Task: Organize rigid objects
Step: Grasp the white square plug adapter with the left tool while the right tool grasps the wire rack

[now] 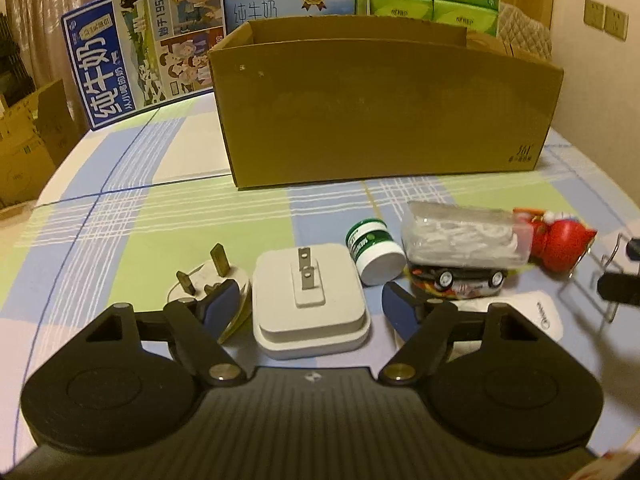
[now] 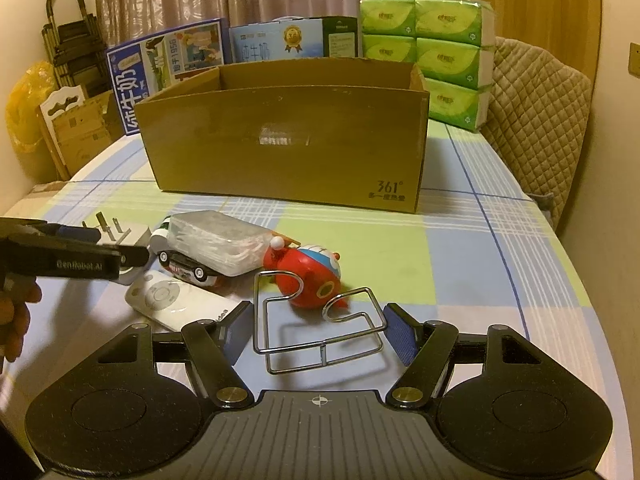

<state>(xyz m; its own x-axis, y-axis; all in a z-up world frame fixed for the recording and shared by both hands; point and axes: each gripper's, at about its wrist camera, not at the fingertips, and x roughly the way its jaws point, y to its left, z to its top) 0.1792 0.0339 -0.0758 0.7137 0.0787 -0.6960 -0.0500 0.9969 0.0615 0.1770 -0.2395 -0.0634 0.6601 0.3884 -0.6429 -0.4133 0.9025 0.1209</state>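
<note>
My left gripper [image 1: 308,304] is open, its blue pads on either side of a white square charger [image 1: 310,300] that lies prongs up on the checked cloth. A white three-pin plug [image 1: 208,280] lies just left of it. My right gripper [image 2: 318,330] is open around a chrome wire rack [image 2: 320,328], not touching it. An open cardboard box [image 1: 380,108] stands behind the objects; it also shows in the right wrist view [image 2: 288,148].
A green-and-white jar [image 1: 372,252], a clear plastic case [image 1: 460,236] on a toy car [image 1: 460,278], a red toy [image 2: 310,276] and a white remote [image 2: 176,300] lie between the grippers. Milk cartons [image 1: 148,48] and green tissue packs [image 2: 440,48] stand behind the box.
</note>
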